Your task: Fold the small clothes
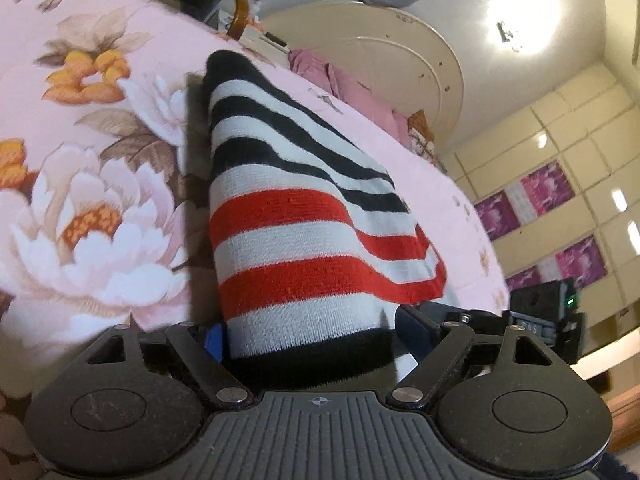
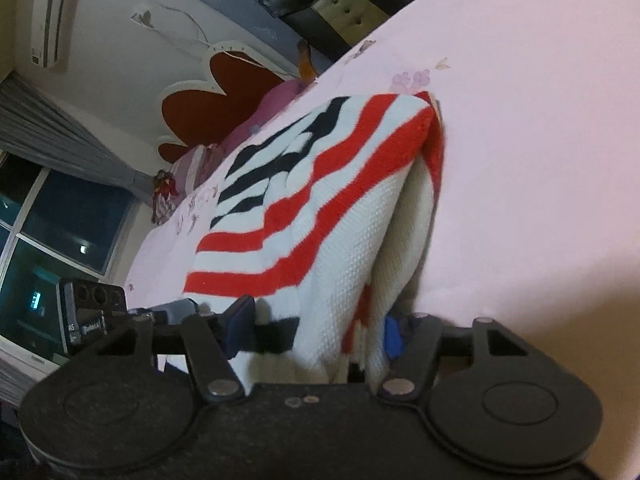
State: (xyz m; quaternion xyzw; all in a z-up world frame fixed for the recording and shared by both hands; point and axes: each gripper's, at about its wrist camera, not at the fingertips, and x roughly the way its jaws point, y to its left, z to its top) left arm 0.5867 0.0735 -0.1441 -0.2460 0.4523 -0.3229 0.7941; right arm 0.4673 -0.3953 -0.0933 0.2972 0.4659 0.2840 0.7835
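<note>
One striped sweater (image 1: 304,216) hangs gripped between two grippers, left (image 1: 308,344) and right (image 2: 320,332).

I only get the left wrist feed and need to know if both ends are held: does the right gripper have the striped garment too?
Observer: Yes. In the right wrist view, the right gripper is shut on the striped garment.
Operator: Single layer there?
Observer: No, two layers show at its edge, folded over.
Operator: Which stripes are nearest it?
Observer: White knit, then red; the black ones lie farther away.
Operator: What's under the garment on that side?
Observer: Plain pink bedsheet, no big flowers.
</note>
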